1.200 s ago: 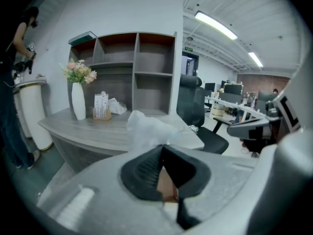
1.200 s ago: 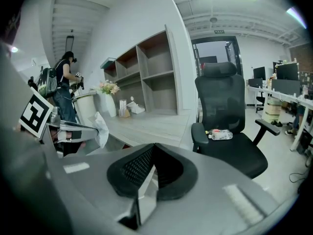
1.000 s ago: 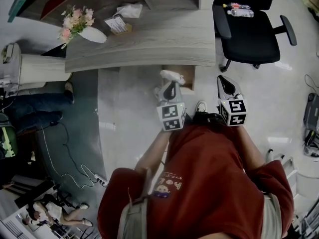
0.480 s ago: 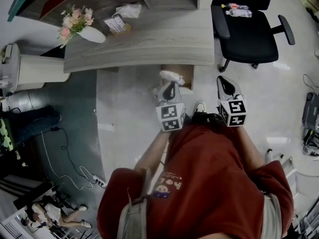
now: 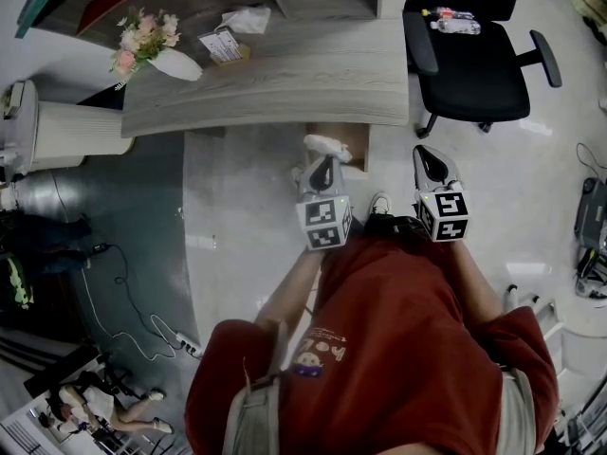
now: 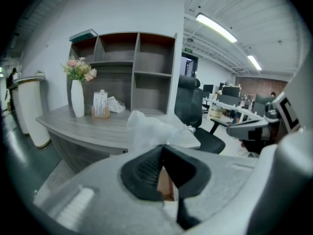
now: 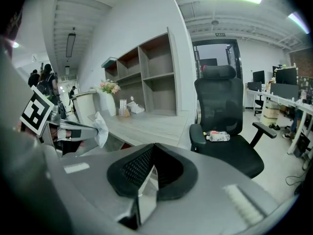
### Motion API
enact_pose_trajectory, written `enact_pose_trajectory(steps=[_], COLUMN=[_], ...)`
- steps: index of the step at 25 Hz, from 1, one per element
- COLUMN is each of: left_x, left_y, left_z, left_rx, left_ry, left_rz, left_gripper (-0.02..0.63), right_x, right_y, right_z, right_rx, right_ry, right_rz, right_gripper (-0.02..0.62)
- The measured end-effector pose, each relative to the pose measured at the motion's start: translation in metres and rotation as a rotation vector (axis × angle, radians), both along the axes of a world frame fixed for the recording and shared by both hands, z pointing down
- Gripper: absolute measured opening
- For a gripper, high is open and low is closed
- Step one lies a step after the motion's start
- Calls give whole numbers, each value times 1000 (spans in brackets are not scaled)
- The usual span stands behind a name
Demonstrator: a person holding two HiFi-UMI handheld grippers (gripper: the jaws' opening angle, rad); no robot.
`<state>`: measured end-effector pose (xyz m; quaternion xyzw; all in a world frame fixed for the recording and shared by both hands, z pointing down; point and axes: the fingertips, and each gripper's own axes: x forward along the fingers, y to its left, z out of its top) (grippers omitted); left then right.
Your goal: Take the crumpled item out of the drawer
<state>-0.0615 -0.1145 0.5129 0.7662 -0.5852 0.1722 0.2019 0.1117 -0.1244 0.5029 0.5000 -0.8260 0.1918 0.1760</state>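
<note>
The crumpled white item (image 5: 326, 144) (image 6: 148, 129) sticks out from the tip of my left gripper (image 5: 321, 157) (image 6: 164, 148), whose jaws are shut on it. It is held in the air in front of the grey wooden desk (image 5: 275, 79), just beside the brown drawer (image 5: 355, 141) under the desk's near edge. My right gripper (image 5: 426, 154) (image 7: 153, 149) is level with the left one and to its right, shut with nothing between its jaws. In the right gripper view, the left gripper (image 7: 73, 131) shows with the white item (image 7: 100, 129) at its tip.
On the desk stand a white vase of flowers (image 5: 156, 53), a card holder (image 5: 221, 47) and a white tissue (image 5: 248, 19). A black office chair (image 5: 474, 60) with a bottle (image 5: 455, 19) on its seat stands at the right. A cable and power strip (image 5: 187, 340) lie on the floor at the left.
Both grippers have stayed nearly still, the left one holding the white item throughout. A person in jeans at the left edge has moved off, mostly out of view.
</note>
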Motion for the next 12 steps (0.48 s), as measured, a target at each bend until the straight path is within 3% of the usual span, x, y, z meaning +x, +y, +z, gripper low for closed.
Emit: enact_pose_trajectory(steps=[12], left_x=[4], left_y=[-1], left_z=[-2], left_rx=[7], left_ry=[-12], left_rz=[3], left_gripper=[-2], right_x=[2], right_y=[-2], right_z=[-1], right_rx=[8], right_ry=[-1], right_rz=[-2], right_gripper=[2])
